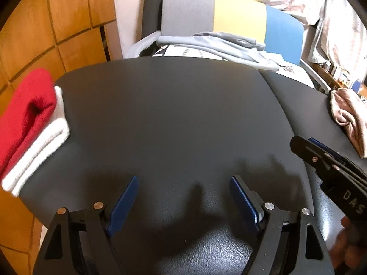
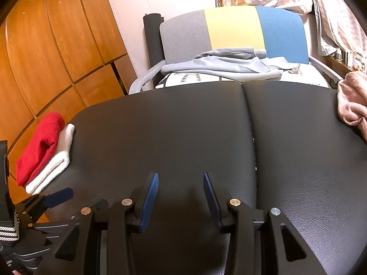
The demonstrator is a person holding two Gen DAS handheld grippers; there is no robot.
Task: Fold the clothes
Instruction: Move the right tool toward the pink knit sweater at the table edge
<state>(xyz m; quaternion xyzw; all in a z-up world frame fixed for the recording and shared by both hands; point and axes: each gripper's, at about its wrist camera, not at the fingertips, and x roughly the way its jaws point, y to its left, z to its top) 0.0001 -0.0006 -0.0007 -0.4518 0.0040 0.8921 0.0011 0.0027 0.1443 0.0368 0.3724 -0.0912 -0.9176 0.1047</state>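
Clothes lie in three places. A folded red knit garment sits stacked on a folded white towel-like cloth at the left edge of the black leatherette table. A crumpled pink knit garment lies loose at the table's right edge. A light grey-blue garment is draped over a pile on the grey, yellow and blue chair behind the table. The middle of the table between them is bare.

Your left tongs stand wide and hold nothing; your right tongs stand narrower, also holding nothing. Both hover low over the near table.

Risks:
- Pink garment: part of it runs out of frame, possibly overhanging; a one-sided pull could drag it off.
- Red-and-white stack sits at the very edge; a sweep of your left tongs could topple it.
- Chair pile: lifting the top layer may snag what lies beneath.
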